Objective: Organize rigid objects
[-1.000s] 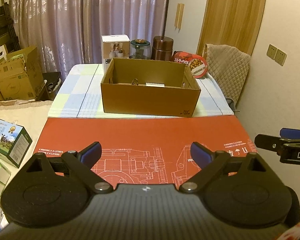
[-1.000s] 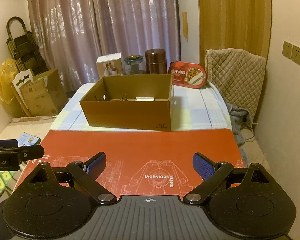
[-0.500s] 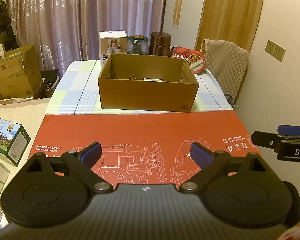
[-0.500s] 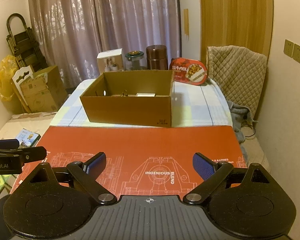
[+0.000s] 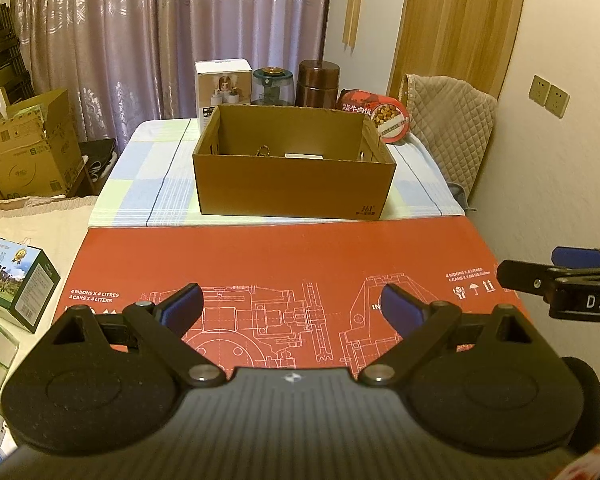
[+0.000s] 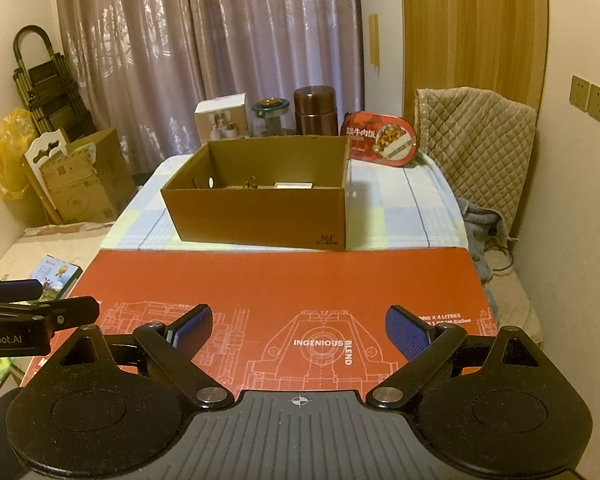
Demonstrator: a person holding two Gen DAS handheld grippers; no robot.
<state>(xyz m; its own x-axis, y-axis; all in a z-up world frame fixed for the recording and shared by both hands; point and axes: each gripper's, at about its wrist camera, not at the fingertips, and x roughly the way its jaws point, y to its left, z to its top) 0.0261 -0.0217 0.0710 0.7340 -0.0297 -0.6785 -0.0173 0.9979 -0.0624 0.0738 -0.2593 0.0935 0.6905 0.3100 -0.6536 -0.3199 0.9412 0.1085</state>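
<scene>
In the left wrist view, the left tongs are held released, with nothing between the blue pads, above the red cardboard sheet on the worktop. The open cardboard box is seen a little lower and nearer than a second ago, so the camera has been raised slightly. Inside it, a small ring-like piece and a flat white item are seen. Behind it stand a white carton, a glass jar, a brown canister and a red food tray.

In the right wrist view, the right tongs are also released and empty. The box appears lower than before. No object has been moved; only the viewpoint is changed, so the state of the sorting cannot be judged.
</scene>
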